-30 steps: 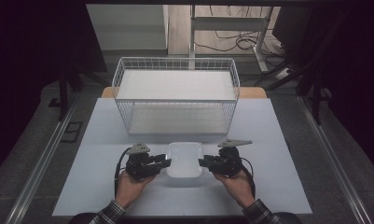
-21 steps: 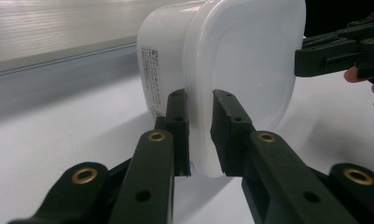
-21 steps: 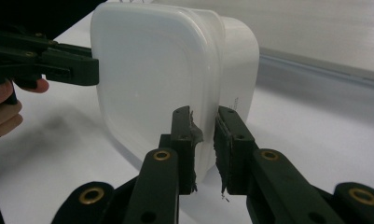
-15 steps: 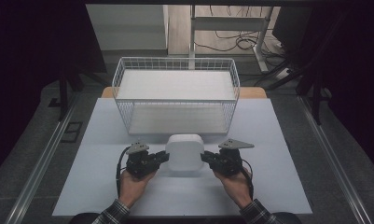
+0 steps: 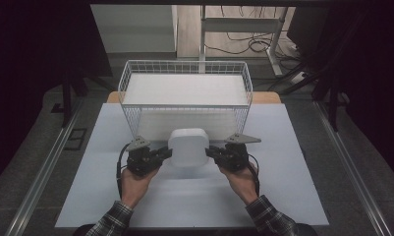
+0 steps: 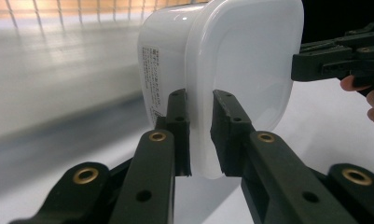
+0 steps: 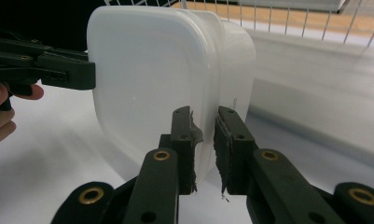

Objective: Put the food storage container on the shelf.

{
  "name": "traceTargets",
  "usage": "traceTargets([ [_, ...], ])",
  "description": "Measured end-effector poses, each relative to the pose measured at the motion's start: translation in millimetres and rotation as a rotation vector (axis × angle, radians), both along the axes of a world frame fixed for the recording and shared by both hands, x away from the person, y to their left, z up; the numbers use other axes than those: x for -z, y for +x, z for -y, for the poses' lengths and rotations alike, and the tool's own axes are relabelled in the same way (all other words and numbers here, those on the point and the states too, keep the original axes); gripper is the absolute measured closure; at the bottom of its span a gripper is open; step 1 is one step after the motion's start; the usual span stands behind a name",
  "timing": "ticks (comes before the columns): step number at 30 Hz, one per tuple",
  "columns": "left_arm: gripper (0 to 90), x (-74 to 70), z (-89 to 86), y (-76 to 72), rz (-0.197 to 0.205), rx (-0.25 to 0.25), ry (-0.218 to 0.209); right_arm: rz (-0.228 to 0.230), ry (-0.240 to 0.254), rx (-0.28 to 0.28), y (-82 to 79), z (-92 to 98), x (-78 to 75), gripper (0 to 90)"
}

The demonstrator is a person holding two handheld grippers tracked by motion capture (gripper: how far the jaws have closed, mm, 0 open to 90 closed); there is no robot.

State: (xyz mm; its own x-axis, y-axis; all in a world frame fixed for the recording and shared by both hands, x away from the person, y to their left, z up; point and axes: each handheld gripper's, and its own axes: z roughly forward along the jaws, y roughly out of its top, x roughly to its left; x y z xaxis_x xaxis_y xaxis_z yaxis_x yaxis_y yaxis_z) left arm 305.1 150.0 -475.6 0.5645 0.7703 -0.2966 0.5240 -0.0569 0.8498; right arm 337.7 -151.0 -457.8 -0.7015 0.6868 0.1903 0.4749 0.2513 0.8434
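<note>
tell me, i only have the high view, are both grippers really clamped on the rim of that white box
Observer: Yes for the left gripper: its pads pinch the lid's rim on the box.
Operator: and the right one
Observer: The right gripper pinches the opposite rim the same way; one of its pads looks frayed.
Operator: which way is the box turned
Observer: It stands on edge, lid toward the person, base toward the basket. A printed label sits on its side wall.
</note>
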Motion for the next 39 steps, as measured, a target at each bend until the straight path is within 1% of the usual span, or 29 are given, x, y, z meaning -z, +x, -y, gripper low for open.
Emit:
traceTargets([
  [3, 78.0, -4.1, -2.4, 8.9, 0.013, -0.009, -0.001, 0.024, -0.003, 0.004, 9.5, -4.9, -5.0, 77.2],
  [6, 78.0, -6.4, -2.6, 21.5, 0.019, -0.016, 0.001, 0.044, -0.005, 0.011, 20.6, -7.3, -7.9, 77.1],
  [10, 77.9, -6.1, -1.5, 35.2, 0.021, -0.029, 0.004, 0.051, -0.007, 0.029, 34.8, -9.1, -7.2, 76.9],
  [11, 77.9, -5.4, -1.0, 40.8, 0.019, -0.035, 0.006, 0.048, -0.004, 0.037, 39.6, -10.0, -6.0, 76.8],
  [12, 77.8, -5.4, -1.0, 40.8, 0.019, -0.035, 0.006, 0.048, -0.004, 0.037, 39.6, -10.0, -6.0, 76.8],
  [15, 77.7, -3.3, -0.6, 50.1, 0.012, -0.044, 0.007, 0.038, -0.002, 0.052, 48.6, -11.5, -2.3, 76.7],
  [19, 77.7, 0.3, 0.7, 52.6, -0.005, -0.05, 0.008, 0.022, 0.004, 0.062, 54.4, -11.7, 2.8, 76.5],
  [23, 77.7, 7.3, 1.0, 51.1, -0.023, -0.048, 0.007, 0.006, -0.003, 0.057, 54.0, -10.8, 8.5, 76.4],
  [25, 77.6, 10.5, 1.1, 52.5, -0.034, -0.051, 0.01, -0.008, -0.004, 0.058, 54.2, -11.6, 13.7, 76.3],
  [26, 77.6, 10.5, 1.1, 52.5, -0.034, -0.051, 0.01, -0.008, -0.004, 0.058, 54.2, -11.6, 13.7, 76.3],
  [27, 77.6, 11.5, 1.5, 53.5, -0.036, -0.052, 0.01, -0.022, -0.007, 0.06, 55.9, -11.9, 16.2, 76.2],
  [30, 77.5, 14.3, 1.7, 57.2, -0.04, -0.051, 0.014, -0.025, -0.008, 0.062, 58.8, -12.0, 18.7, 76.1],
  [31, 77.5, 15.8, 3.1, 58.8, -0.049, -0.06, 0.007, -0.027, -0.009, 0.063, 59.9, -12.0, 19.6, 76.0],
  [32, 77.5, 17.0, 3.7, 60.6, -0.048, -0.057, 0.01, -0.032, -0.013, 0.066, 61.8, -11.8, 21.1, 75.9],
  [33, 77.3, 18.3, 2.7, 62.9, -0.055, -0.063, -0.009, -0.038, 0.001, 0.067, 64.9, -10.9, 23.5, 75.8],
  [34, 77.3, 18.3, 2.7, 62.9, -0.055, -0.063, -0.009, -0.038, 0.001, 0.067, 64.9, -10.9, 23.5, 75.8],
  [35, 77.3, 18.6, 1.4, 64.7, -0.058, -0.06, -0.019, -0.046, 0.007, 0.067, 65.8, -10.0, 23.4, 75.7],
  [37, 77.0, 18.9, 0.8, 68.0, -0.054, -0.075, -0.008, -0.045, 0.019, 0.054, 68.8, -9.6, 23.5, 75.0],
  [38, 76.8, 18.9, 0.8, 68.0, -0.054, -0.075, -0.008, -0.045, 0.019, 0.054, 68.8, -9.6, 23.5, 75.0],
  [39, 76.6, 19.8, 0.3, 69.5, -0.053, -0.077, -0.015, -0.037, -0.001, 0.054, 70.5, -11.9, 23.0, 72.5],
])
